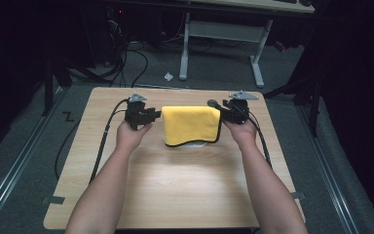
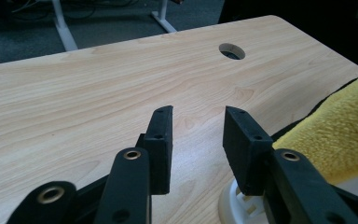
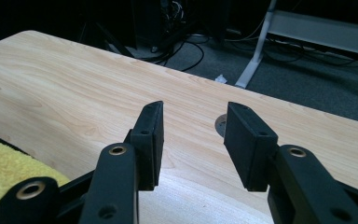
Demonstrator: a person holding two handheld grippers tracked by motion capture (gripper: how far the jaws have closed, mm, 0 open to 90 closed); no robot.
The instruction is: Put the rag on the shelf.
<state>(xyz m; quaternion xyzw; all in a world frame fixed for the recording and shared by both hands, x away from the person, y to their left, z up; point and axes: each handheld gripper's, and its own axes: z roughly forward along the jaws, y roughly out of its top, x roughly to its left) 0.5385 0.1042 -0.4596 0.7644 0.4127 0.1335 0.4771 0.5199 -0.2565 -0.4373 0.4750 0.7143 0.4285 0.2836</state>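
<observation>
The left hand-held gripper (image 1: 148,116) is sitting at the left side of a folded yellow microfibre cloth with a black hem (image 1: 191,125), its two black jaws standing spread with nothing between them; in the left gripper view the bare light wooden counter (image 2: 98,88) is showing through the gap, and the yellow cloth is lying just beside the right-hand jaw. A white plastic object (image 2: 235,205) is peeking out low beside that jaw, under the cloth's edge. The right hand-held gripper (image 1: 226,113) is sitting at the cloth's right side, its jaws likewise spread and pinching nothing; the right gripper view is showing wood grain between them and a corner of the yellow cloth at the lower left. The person's two hands are gripping the tools from the near side, forearms running down to the counter's near edge. The cloth is lying in the far half of the counter, about midway between its left and right edges. A round cable hole (image 2: 231,51) is opening in the counter near its far edge. Beyond the counter a grey carpeted floor (image 1: 214,68) and a white metal desk frame (image 1: 221,34) are showing.
</observation>
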